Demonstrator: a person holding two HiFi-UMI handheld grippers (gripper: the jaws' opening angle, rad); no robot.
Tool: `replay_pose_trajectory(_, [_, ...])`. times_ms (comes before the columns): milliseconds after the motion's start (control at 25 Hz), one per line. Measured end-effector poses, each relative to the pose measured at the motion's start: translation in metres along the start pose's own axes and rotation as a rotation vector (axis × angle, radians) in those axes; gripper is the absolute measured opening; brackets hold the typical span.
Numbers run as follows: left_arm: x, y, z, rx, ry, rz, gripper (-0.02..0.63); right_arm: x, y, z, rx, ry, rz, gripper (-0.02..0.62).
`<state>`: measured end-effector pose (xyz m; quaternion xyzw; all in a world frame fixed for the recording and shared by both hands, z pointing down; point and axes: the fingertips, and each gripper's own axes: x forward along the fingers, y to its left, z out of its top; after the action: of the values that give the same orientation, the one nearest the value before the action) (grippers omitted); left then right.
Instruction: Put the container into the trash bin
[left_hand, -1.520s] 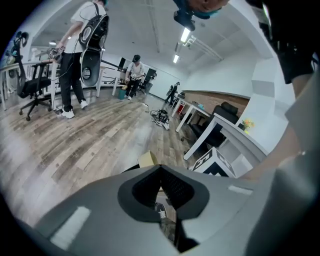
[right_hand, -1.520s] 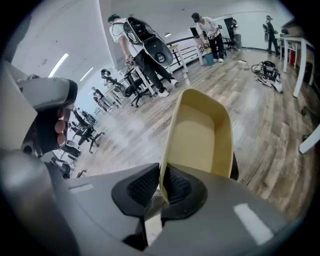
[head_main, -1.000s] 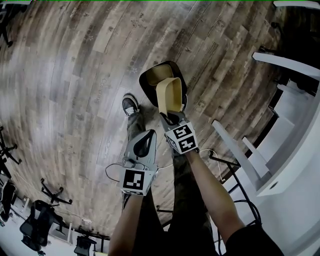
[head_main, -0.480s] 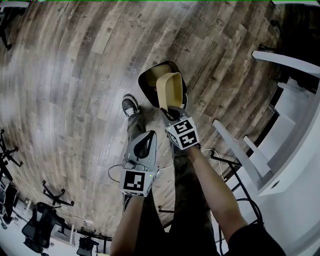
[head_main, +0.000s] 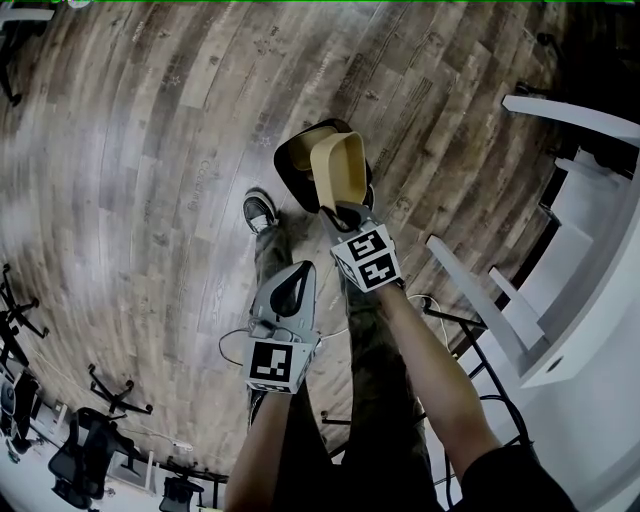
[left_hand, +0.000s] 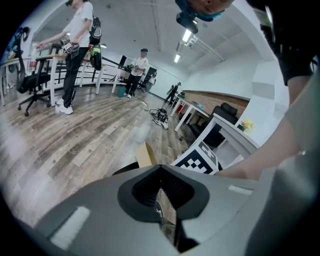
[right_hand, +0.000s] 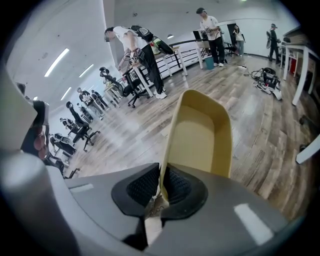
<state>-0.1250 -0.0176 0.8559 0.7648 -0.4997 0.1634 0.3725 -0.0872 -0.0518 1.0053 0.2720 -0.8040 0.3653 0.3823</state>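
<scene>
Looking past the right gripper (head_main: 341, 210): saw black trash bin (head_main: 291, 168) just beyond and below its tips, inside mostly hidden. Had carried empty yellow container (head_main: 338, 168), pinched by one wall in those closed jaws, slightly farther over bin than a second before; judged release near. Kept left gripper (head_main: 290, 288) closed on nothing, behind and beside.

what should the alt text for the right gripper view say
The right gripper is shut on the side wall of a tan open-topped container, held out above a wood-plank floor. Behind it, people stand near desks and office chairs in a bright open room.
</scene>
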Motion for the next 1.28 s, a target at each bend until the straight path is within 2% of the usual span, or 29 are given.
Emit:
replay_pose_trajectory(360, [0.0019, -0.0021, 0.002, 0.008, 0.002, -0.01, -0.003, 0.0, -0.0025, 0.0003, 0.002, -0.01, -0.008, 0.04])
replay_pose_trajectory(520, [0.0011, -0.0043, -0.0025, -0.002, 0.029, -0.012, -0.003, -0.0013, -0.004, 0.0009, 0.003, -0.016, -0.012, 0.04])
replay_pose_trajectory(1000, [0.0011, -0.0021, -0.0032, 0.006, 0.013, -0.01, -0.003, -0.0002, -0.001, 0.0004, -0.006, -0.017, -0.016, 0.043])
replay_pose_trajectory(1120, [0.0026, -0.0033, -0.0027, 0.005, 0.012, -0.015, -0.003, -0.0008, -0.0069, 0.0036, -0.015, -0.034, -0.048, 0.073])
replay_pose_trajectory(1200, [0.0032, -0.0036, -0.003, 0.002, 0.013, -0.018, -0.003, -0.0009, -0.0085, 0.0028, -0.024, -0.032, -0.059, 0.14])
replay_pose_trajectory(1280, [0.0044, -0.0045, -0.0015, 0.004, 0.013, -0.021, -0.003, -0.0007, -0.0082, -0.0003, -0.032, -0.02, -0.058, 0.142])
